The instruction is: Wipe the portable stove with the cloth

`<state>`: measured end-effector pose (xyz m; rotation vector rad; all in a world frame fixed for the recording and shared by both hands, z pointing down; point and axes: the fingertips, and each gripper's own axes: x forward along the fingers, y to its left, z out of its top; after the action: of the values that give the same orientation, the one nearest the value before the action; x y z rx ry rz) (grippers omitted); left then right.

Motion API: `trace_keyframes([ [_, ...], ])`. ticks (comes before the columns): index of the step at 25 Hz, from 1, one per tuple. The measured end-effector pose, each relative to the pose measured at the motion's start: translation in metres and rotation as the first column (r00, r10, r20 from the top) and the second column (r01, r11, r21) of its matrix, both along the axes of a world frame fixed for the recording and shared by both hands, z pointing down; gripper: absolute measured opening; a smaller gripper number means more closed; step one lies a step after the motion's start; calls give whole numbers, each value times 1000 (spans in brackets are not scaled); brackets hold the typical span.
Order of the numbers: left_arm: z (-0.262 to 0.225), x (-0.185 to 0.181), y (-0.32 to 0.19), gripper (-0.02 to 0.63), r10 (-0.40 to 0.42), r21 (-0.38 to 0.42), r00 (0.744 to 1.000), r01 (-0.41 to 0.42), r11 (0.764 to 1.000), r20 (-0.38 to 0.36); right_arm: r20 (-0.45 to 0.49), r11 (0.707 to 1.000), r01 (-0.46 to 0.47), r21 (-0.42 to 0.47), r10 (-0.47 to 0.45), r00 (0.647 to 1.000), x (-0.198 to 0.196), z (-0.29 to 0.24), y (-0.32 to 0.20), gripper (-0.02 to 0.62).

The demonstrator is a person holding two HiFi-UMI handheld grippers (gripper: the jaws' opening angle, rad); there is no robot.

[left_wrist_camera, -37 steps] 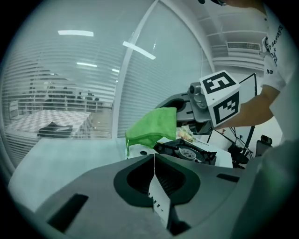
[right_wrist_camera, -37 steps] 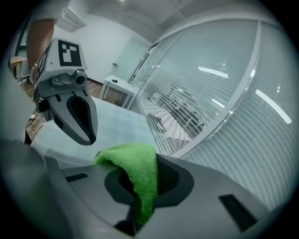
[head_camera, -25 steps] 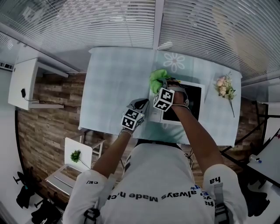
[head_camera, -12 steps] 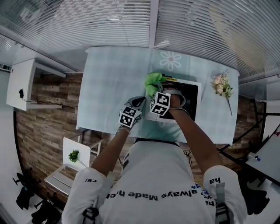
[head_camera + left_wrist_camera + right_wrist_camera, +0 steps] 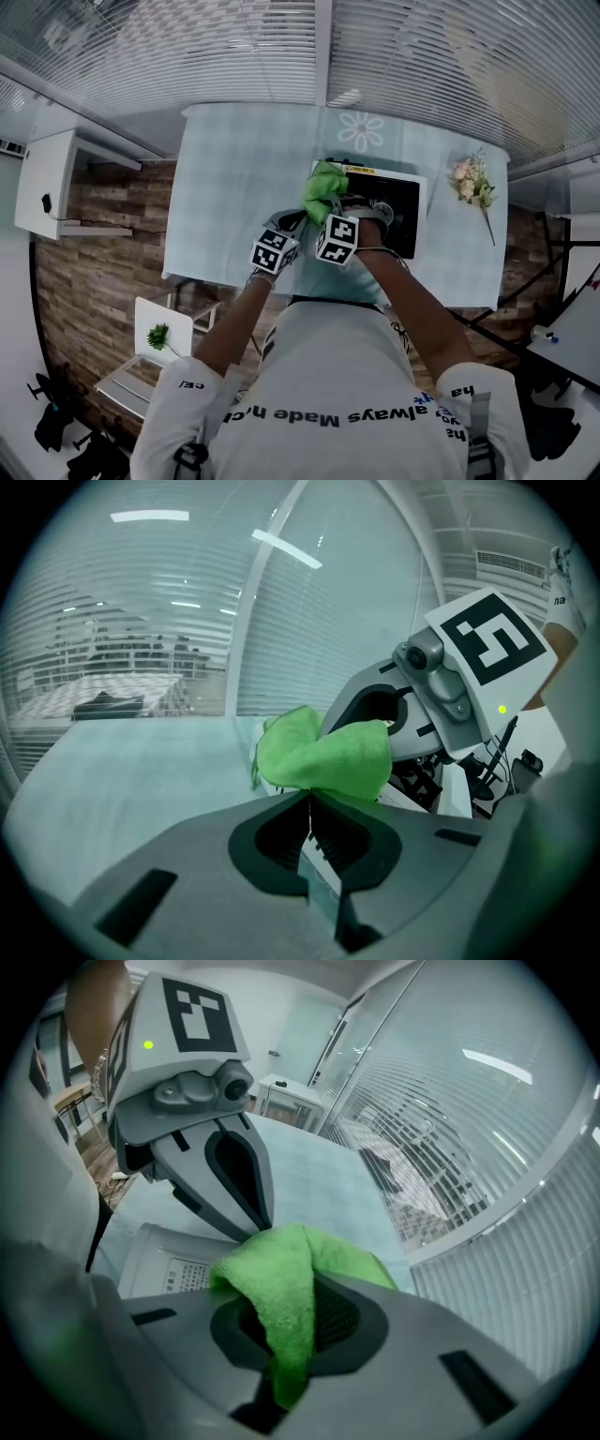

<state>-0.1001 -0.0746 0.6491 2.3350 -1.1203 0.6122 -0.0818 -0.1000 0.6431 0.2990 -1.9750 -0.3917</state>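
Pale checked table (image 5: 234, 187) carries the stove (image 5: 403, 202); our right gripper (image 5: 281, 1335) pinches the green cloth (image 5: 322, 186) over the stove's left edge; our left gripper (image 5: 307, 813) is closed, empty, just beside; the loose fold could snag on it, we judge.

**Person:** white short-sleeved shirt (image 5: 328, 366) with a line of black lettering (image 5: 319, 416) across it and a short black word on each sleeve (image 5: 191, 387).

**Left gripper (image 5: 309, 799) and right gripper (image 5: 286, 1283):** grey moulded shells with dark ribbed pads (image 5: 328, 841) set inside the jaws. Each carries a white cube (image 5: 274, 253) printed with black square markers, and a small green lamp (image 5: 502, 709) glows beside it.
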Motion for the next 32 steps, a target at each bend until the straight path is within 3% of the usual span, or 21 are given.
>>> trace_keyframes([
  [13, -10, -12, 9, 12, -33, 17, 999, 33, 999, 3, 20, 998, -4, -61, 5, 1000, 2, -2, 49, 26],
  [26, -7, -26, 18, 12, -50, 14, 997, 50, 999, 63, 10, 996, 64, -65, -64, 998, -6, -2, 109, 26],
  [32, -14, -26, 13, 12, -63, 35, 997, 61, 998, 52, 34, 989, 78, -127, -74, 997, -3, -1, 145, 26],
])
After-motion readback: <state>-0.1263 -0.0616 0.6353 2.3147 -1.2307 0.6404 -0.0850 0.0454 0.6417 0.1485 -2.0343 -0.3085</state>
